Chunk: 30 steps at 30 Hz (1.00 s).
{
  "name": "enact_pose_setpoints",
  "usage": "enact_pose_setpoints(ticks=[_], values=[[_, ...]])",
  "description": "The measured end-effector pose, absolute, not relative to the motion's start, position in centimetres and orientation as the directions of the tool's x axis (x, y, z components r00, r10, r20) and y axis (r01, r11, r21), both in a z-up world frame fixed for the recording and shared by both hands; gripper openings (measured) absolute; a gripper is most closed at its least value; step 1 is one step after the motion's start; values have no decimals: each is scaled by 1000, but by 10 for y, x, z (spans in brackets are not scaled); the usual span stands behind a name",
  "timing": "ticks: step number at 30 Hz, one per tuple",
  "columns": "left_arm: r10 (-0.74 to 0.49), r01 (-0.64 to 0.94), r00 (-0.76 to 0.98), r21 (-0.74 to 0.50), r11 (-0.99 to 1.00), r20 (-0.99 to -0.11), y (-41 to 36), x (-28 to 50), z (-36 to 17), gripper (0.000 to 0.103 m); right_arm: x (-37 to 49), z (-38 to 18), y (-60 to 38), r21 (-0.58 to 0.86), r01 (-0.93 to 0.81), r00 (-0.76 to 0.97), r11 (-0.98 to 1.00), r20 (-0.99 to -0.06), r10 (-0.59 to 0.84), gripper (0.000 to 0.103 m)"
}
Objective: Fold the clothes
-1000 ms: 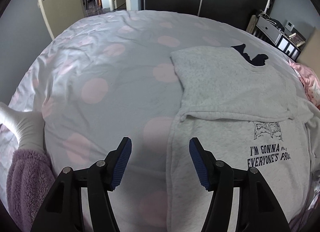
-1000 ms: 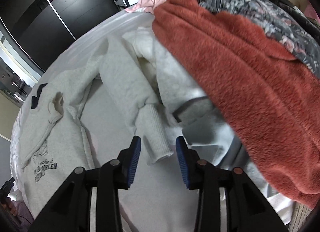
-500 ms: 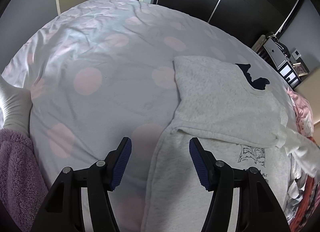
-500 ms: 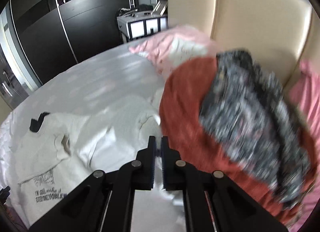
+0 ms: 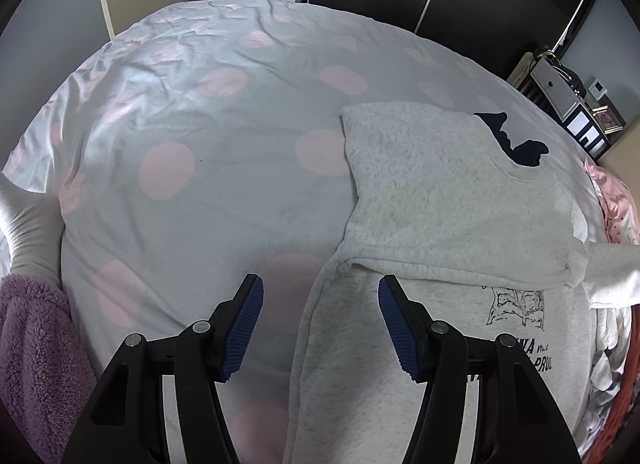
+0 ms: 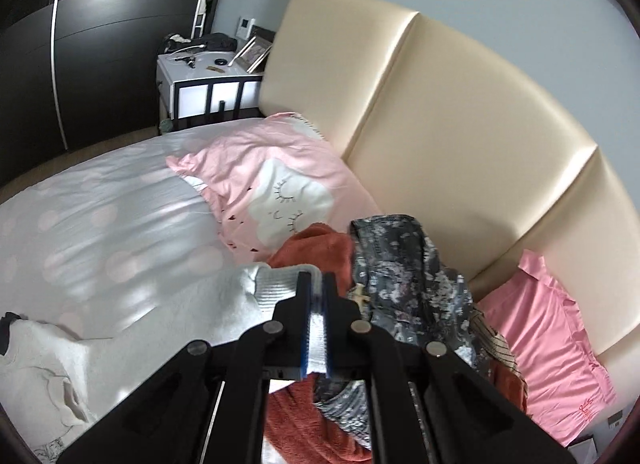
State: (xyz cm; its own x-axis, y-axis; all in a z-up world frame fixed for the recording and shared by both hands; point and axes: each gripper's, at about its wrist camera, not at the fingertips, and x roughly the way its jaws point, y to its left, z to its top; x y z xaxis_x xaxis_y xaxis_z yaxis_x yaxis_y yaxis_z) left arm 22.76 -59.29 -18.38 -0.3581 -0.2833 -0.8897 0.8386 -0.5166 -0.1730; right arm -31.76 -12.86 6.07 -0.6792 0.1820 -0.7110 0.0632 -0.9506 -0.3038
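Note:
A light grey sweatshirt (image 5: 432, 199) with black print lies on the bed, its left sleeve folded across the chest. My left gripper (image 5: 320, 328) is open and empty, hovering above the sweatshirt's left side edge. My right gripper (image 6: 316, 304) is shut on the ribbed cuff of the sweatshirt's right sleeve (image 6: 280, 284) and holds it lifted off the bed. The sleeve (image 5: 612, 264) also shows stretched out at the right in the left wrist view.
The bed has a white cover with pink dots (image 5: 224, 167). A pile of clothes, rust red (image 6: 316, 244) and dark floral (image 6: 404, 264), lies beside pink pillows (image 6: 280, 191) at the cream headboard (image 6: 460, 135). A nightstand (image 6: 208, 83) stands beyond. A purple fleece (image 5: 36, 364) is at left.
My right gripper closed on the sleeve cuff and lifted it, tilting up toward the headboard. My left gripper moved slightly forward along the sweatshirt's edge, still open.

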Motion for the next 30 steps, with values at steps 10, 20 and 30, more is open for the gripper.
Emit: enact_pose_setpoints(ticks=[10, 20, 30], values=[[-247, 813, -409, -227, -536, -879, -583, 208, -177, 62, -276, 112, -227, -166, 242, -655, -956, -755, -34, 5], [-250, 807, -490, -326, -492, -835, -596, 229, -156, 62, -182, 153, -384, -127, 474, -619, -871, -752, -227, 5], [-274, 816, -501, -343, -465, -821, -611, 265, -143, 62, -109, 92, -498, -62, 622, -464, -780, -833, -303, 5]])
